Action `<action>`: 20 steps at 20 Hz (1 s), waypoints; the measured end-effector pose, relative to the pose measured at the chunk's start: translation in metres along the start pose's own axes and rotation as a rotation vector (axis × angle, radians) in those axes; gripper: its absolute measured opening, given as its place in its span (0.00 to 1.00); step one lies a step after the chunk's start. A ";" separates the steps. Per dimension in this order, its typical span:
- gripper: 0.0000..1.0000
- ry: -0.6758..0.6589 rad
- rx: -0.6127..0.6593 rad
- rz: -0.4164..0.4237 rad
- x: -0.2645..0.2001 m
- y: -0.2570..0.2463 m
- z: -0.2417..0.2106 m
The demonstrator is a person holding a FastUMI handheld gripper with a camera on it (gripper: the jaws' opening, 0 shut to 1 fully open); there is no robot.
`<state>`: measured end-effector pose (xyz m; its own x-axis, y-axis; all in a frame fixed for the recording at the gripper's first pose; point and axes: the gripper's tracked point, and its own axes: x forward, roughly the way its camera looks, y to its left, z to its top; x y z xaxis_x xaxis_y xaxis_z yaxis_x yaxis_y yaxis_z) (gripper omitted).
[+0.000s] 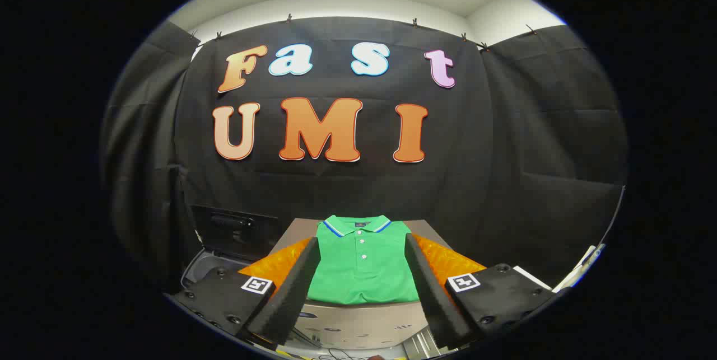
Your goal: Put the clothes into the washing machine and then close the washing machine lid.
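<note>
Shirt (363, 262) flat, collar pointing away; gripper (363, 270) spread.

Folded green polo shirt (363, 262); flat

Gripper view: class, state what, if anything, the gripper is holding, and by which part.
Nothing is held. The gripper is open, its fingers spread either side of the folded green polo shirt lying ahead of them.

**Cloth, foam-like pads and gloss**

The green polo shirt (363, 262) is soft matt knit cloth, smoothly folded. Under it an orange sheet (448, 262) looks crinkled and shiny. The hand-held gripper (363, 293), fingers spread apart, has matt, foam-like fingers (291, 293). The washing machine (210, 265) shows smooth glossy plastic. The table (358, 323) front looks smooth, faintly glossy.
</note>
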<state>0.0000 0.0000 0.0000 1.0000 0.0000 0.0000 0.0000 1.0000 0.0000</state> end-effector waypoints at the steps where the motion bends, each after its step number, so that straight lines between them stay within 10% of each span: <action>1: 0.98 0.000 -0.002 -0.001 0.001 -0.001 0.001; 20: 0.98 0.019 -0.016 -0.008 0.015 0.000 0.000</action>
<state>0.0146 0.0002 -0.0005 0.9998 -0.0079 -0.0185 0.0076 0.9998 -0.0164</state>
